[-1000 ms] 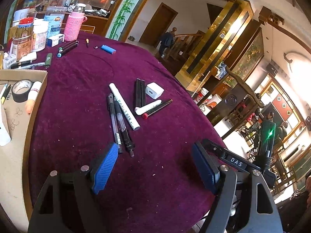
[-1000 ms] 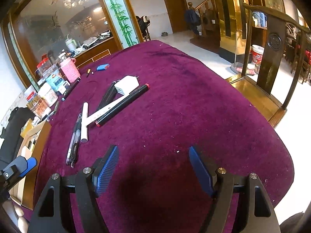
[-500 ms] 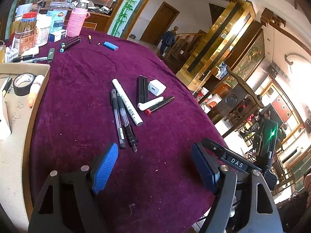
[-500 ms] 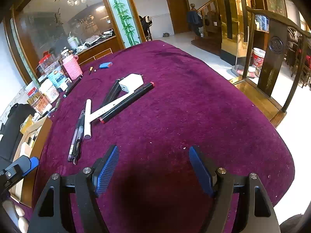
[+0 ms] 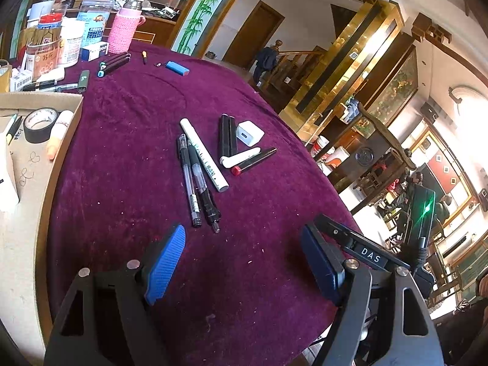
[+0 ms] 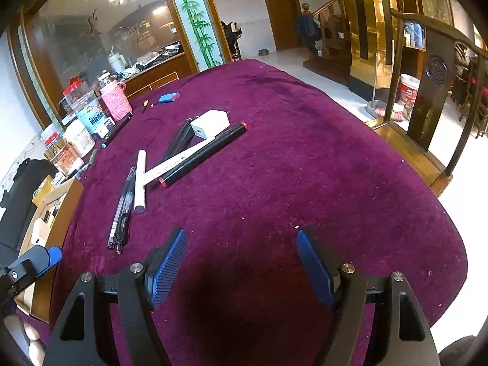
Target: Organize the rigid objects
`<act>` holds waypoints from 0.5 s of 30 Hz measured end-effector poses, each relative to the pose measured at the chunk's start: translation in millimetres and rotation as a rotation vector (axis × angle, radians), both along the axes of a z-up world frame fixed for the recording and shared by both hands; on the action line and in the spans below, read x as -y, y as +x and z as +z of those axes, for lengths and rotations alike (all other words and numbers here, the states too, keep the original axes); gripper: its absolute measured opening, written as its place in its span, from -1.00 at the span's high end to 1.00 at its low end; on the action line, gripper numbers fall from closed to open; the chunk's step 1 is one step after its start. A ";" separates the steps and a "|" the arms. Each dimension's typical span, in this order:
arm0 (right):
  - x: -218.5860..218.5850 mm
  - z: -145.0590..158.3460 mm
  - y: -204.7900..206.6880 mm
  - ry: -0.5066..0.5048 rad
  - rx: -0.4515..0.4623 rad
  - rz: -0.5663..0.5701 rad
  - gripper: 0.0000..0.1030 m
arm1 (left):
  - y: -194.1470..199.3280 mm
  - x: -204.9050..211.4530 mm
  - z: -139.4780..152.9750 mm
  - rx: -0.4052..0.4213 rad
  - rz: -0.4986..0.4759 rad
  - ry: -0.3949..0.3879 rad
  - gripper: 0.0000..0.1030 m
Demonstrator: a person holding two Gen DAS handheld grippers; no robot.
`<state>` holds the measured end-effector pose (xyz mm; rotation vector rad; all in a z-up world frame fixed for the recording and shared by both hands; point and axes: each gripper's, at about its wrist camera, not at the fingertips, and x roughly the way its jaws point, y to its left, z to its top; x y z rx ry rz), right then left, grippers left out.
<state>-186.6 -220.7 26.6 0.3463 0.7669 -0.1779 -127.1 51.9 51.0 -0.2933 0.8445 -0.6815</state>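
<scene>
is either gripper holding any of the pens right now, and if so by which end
Nothing is held. The left gripper and right gripper are both open over bare cloth, short of the pens.

The letters "DAS" stand in white on a small black label plate fixed to the other gripper's body, seen in the left wrist view. The long white marker carries dark print along its barrel, too small to read. Labels on the jars at the table's far edge show Chinese characters, not legible.
</scene>
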 end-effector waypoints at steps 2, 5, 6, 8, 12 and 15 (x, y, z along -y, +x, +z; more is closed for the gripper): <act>0.2 -0.5 0.1 0.001 0.001 0.000 -0.52 | 0.8 0.8 -0.6 -0.007 0.001 0.002 -0.50; 3.8 -2.0 1.5 0.011 0.005 -0.003 -0.52 | 2.2 4.7 -1.4 -0.013 -0.002 0.008 -0.50; 5.7 -2.4 1.9 0.015 0.007 -0.007 -0.52 | 2.2 5.9 -1.5 -0.013 -0.004 0.010 -0.50; 10.1 -2.8 3.0 0.023 0.009 -0.012 -0.52 | 2.5 8.5 -2.3 -0.015 -0.008 0.017 -0.50; 18.8 -2.1 8.2 0.047 0.018 -0.025 -0.52 | 4.6 11.6 -4.6 -0.026 -0.014 0.029 -0.50; 22.6 1.2 13.7 0.065 0.021 -0.023 -0.52 | 8.5 11.8 -6.3 -0.037 -0.008 0.033 -0.50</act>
